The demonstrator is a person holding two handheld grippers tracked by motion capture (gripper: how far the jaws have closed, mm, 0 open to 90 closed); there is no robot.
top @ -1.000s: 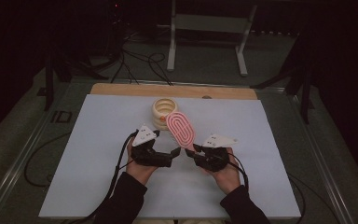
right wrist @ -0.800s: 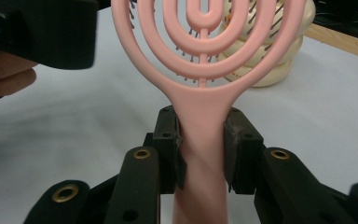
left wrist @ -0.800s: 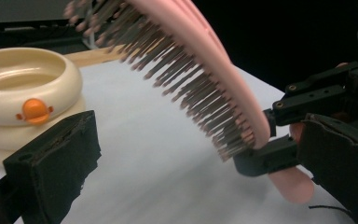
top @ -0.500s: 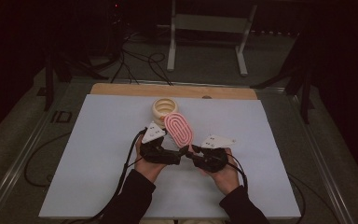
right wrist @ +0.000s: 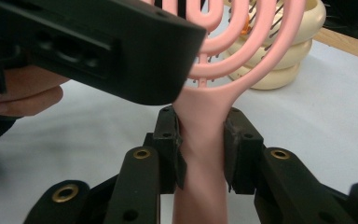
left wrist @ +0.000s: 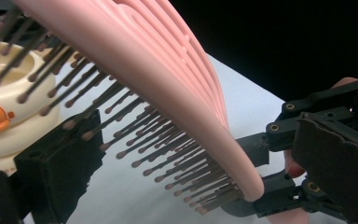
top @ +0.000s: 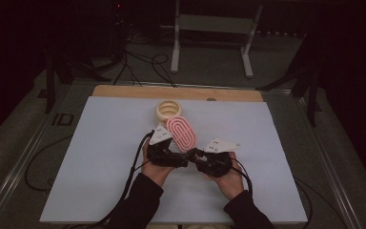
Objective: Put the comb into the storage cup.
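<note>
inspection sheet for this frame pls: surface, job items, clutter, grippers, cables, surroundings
Surface: white sheet over the table, a wooden strip along its far edge.
Job's things: pink vented hairbrush, handle toward the person, head lifted over the sheet; cream ring-shaped holder beyond it, with an orange part facing the left gripper view.
Clutter: nothing seen.
Grippers: right gripper shut on the brush handle; left gripper open beside the brush head, its jaws have just been closing a little, one pad under the bristles, not pressing.
Cables: black cable trails from the left gripper; more cables on the floor behind.
Surroundings: dark room, white metal stand behind the table.
</note>
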